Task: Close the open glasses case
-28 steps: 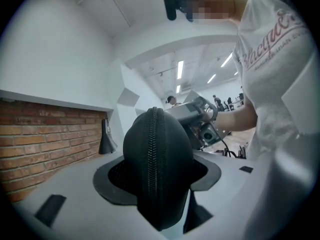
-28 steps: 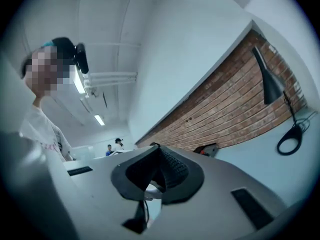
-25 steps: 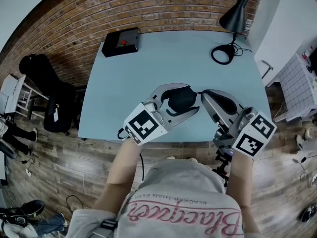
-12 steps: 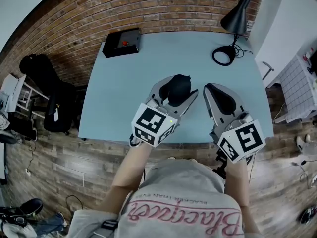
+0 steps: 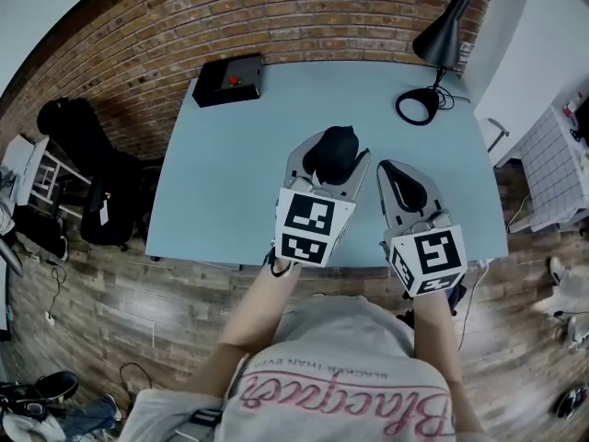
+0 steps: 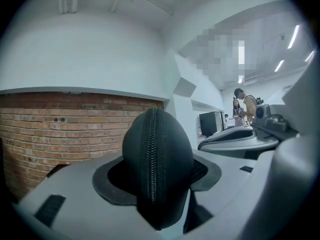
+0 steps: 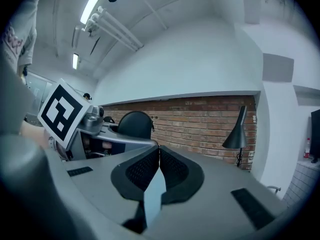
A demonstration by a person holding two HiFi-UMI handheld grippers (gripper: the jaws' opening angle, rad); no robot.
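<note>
Clamping the black, egg-shaped, zippered fabric glasses case (image 6: 157,164) between its pads, the left hand-held gripper (image 5: 329,166) holds it over the pale blue table (image 5: 230,155) (zip seam facing that gripper's camera). Just beside it, the right gripper (image 7: 159,154) is fully closed, gripping nothing.

The glasses case (image 6: 157,164) is black and rounded like an egg. A zipper runs up its middle, and its two halves sit together, shut. It is squeezed between the jaws of the left gripper (image 5: 337,155), with its zipper edge facing that gripper.
</note>
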